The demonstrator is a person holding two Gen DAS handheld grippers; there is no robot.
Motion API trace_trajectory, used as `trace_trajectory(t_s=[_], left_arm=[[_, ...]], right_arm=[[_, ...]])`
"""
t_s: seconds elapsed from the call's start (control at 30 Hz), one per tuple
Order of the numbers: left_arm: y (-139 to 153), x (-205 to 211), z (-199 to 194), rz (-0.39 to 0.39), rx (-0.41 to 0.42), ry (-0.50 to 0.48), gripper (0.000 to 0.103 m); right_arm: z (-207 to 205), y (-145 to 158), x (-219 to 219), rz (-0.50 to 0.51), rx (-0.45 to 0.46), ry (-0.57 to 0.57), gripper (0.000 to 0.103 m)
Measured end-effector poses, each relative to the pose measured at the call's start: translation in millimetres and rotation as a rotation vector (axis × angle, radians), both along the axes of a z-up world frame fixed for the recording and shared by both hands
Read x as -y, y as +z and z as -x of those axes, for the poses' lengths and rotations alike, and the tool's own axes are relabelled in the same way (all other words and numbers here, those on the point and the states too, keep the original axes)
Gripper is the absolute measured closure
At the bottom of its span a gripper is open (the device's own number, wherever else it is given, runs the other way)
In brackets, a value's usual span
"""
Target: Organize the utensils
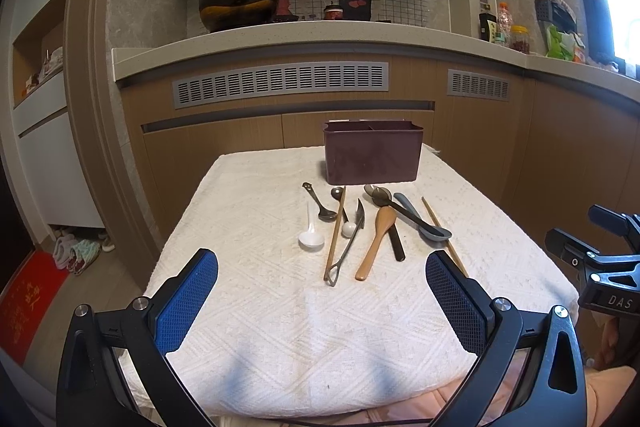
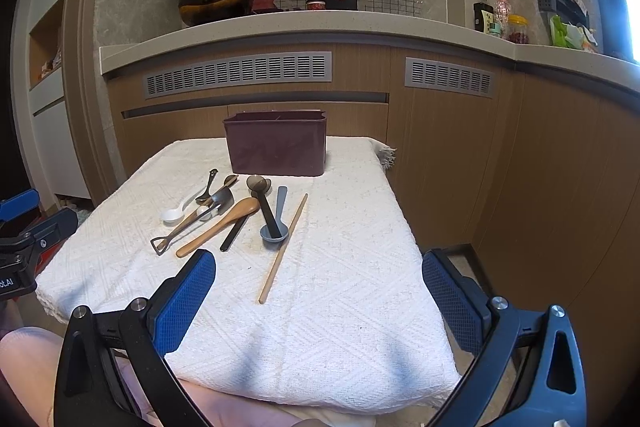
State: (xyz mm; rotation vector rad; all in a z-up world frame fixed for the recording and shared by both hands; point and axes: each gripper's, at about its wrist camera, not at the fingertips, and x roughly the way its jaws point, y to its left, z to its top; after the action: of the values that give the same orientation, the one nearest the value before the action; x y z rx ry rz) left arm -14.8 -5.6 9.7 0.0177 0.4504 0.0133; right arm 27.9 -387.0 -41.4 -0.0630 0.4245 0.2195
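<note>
A dark maroon utensil holder [image 1: 373, 157] [image 2: 276, 149] stands at the far end of a white towel-covered table [image 1: 260, 307] [image 2: 344, 287]. In front of it lie several utensils: a white spoon [image 1: 311, 234] [image 2: 176, 211], a wooden spoon [image 1: 377, 239] [image 2: 220, 227], a grey-blue spoon [image 1: 424, 219] [image 2: 276, 223], a metal spoon [image 1: 320, 203], a metal spork [image 1: 348, 247] [image 2: 188, 227] and wooden chopsticks [image 1: 335, 235] [image 2: 283, 249]. My left gripper [image 1: 322, 269] and right gripper [image 2: 320, 269] both hover open over the near end, nothing between the fingers.
Wooden cabinets with grey vents [image 1: 280, 83] and a counter [image 1: 304, 35] stand behind the table. A black wok [image 1: 238, 3], bottles and jars [image 1: 504, 27] sit on the counter. The right gripper's body [image 1: 600, 259] shows at the left view's right edge. Slippers [image 1: 76, 253] lie on the floor at left.
</note>
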Motion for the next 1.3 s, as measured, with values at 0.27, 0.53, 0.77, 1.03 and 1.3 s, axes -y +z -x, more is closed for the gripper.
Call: trace_trajectory(t_s=[0.27,0.53,0.77,1.03,1.3], left_arm=[[0.0,0.1,0.2,-0.001,-0.001,0.001,0.000],[-2.3,-1.4,-0.2,-0.001,-0.004,0.002,0.000],[-2.7,-2.9,0.3,-0.001,-0.006,0.003,0.000],[-2.7,-2.8,0.1,-0.001,-0.006,0.003,0.000],[-2.8,-4.2,0.7,-0.002,-0.007,0.004,0.000]], right_arm=[[-2.1,-0.6,-0.5,-0.001,-0.012,0.000,0.000],[-3.4,-1.3,-1.6,0.001,-0.014,-0.001,0.000],[-3.9,-2.2,-2.0,0.001,-0.014,-0.001,0.000],[-4.6,-2.6,-2.2,0.001,-0.016,0.000,0.000],[-5.8,-3.3,-2.6,0.002,-0.017,0.000,0.000]])
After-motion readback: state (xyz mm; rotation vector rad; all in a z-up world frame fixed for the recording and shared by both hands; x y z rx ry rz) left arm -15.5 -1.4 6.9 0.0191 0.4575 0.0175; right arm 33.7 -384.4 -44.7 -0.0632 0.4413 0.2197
